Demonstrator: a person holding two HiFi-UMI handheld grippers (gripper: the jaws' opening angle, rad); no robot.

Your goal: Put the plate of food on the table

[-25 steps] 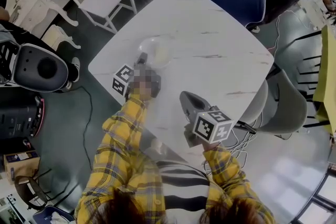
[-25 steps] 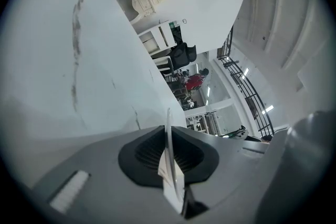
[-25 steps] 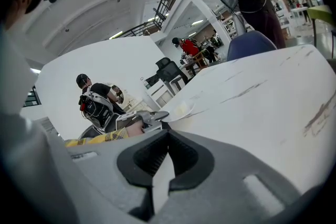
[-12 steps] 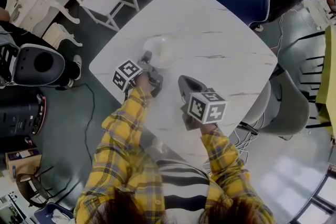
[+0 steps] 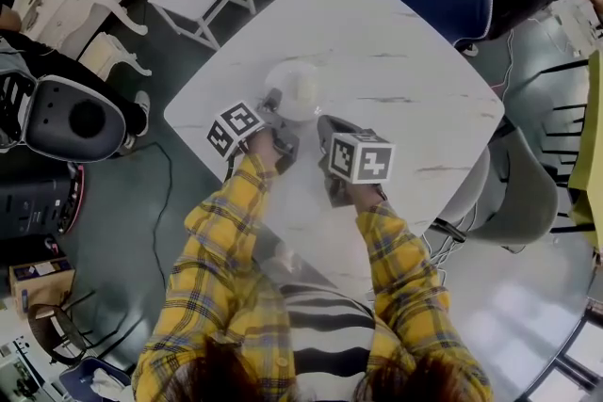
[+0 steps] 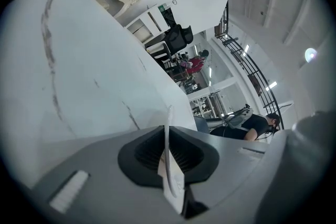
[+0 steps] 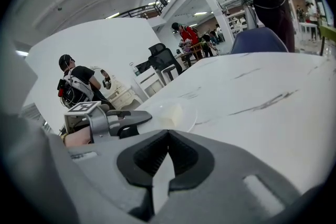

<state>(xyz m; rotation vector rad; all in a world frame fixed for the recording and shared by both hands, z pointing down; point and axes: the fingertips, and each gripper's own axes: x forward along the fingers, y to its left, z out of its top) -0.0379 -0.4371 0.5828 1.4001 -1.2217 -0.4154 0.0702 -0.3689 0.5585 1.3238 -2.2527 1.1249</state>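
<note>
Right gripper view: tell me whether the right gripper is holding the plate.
No, the right gripper has its jaws shut together with nothing between them, and the plate sits ahead of them.

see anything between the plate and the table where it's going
Nothing visible does. The plate is over bare table, its rim between the closing jaws of the left gripper. The right gripper sits beside it, nearer the person, not underneath.
</note>
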